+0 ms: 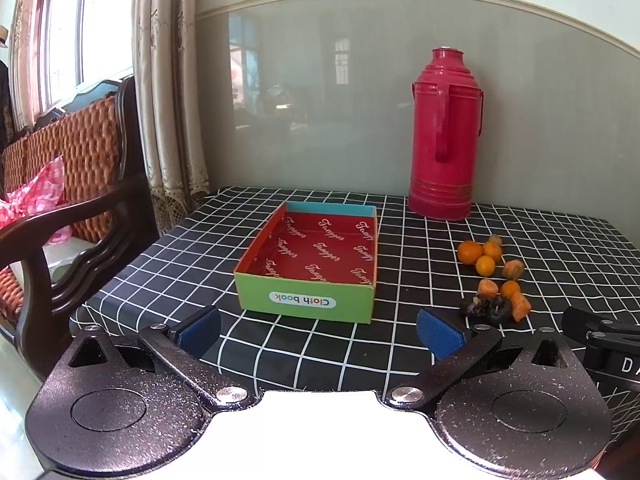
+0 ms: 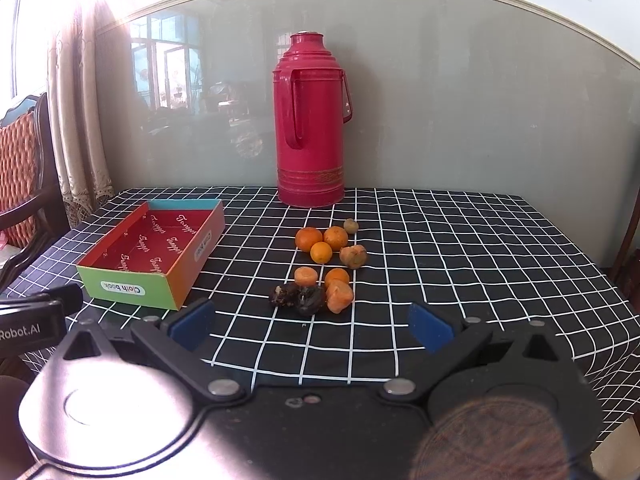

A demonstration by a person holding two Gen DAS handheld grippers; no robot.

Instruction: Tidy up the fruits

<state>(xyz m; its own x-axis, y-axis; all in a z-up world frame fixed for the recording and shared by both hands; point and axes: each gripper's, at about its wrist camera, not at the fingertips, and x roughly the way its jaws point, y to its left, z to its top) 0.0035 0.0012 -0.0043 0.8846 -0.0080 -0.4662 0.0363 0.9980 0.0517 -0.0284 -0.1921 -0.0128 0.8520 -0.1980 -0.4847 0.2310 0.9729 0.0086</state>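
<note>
A cluster of small fruits lies on the checked tablecloth: several oranges (image 2: 309,238), brownish-orange pieces (image 2: 339,297) and dark shrivelled fruits (image 2: 298,298). The cluster also shows in the left wrist view (image 1: 494,276). An open shallow box (image 1: 310,264) with a red inside and a green "Cloth book" front stands left of the fruits; it shows in the right wrist view too (image 2: 154,254). My left gripper (image 1: 318,332) is open and empty, just in front of the box. My right gripper (image 2: 312,326) is open and empty, just in front of the fruits.
A tall red thermos (image 2: 312,120) stands at the back of the table (image 2: 480,240) against the wall. A wooden chair with a woven cushion (image 1: 68,184) stands left of the table. The right gripper's body (image 1: 604,344) shows at the left view's right edge.
</note>
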